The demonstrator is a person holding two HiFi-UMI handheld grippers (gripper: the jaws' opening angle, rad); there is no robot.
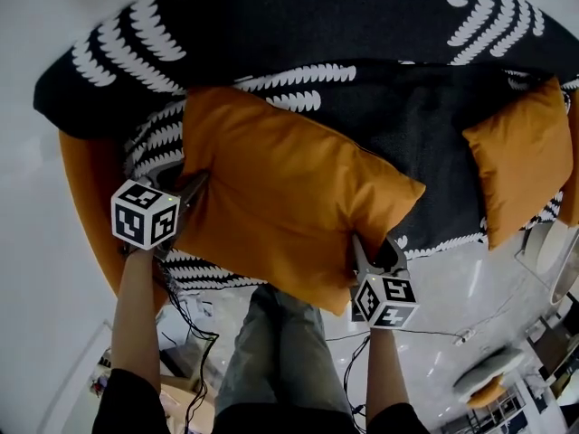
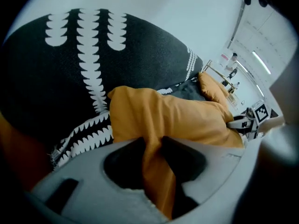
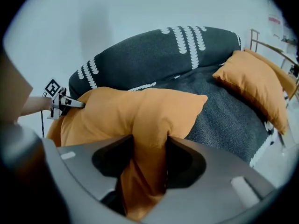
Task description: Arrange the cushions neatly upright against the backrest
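The left gripper (image 1: 188, 186) is pinching the left edge of the large orange cushion (image 1: 280, 197), its jaws narrowed onto a fold of fabric. The cushion is lying flat on the sofa seat (image 1: 412, 116), away from the backrest (image 1: 298, 16). The right gripper (image 1: 364, 250) is clamping the near right corner, jaws half closed. Judgement: the grasp is being secured, and the next move is calling for lifting and tipping the cushion upright.

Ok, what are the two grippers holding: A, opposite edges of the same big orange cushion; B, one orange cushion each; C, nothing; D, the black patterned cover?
A: the left gripper and the right gripper each pinch the big orange cushion at opposite edges; the smaller cushion lies untouched.
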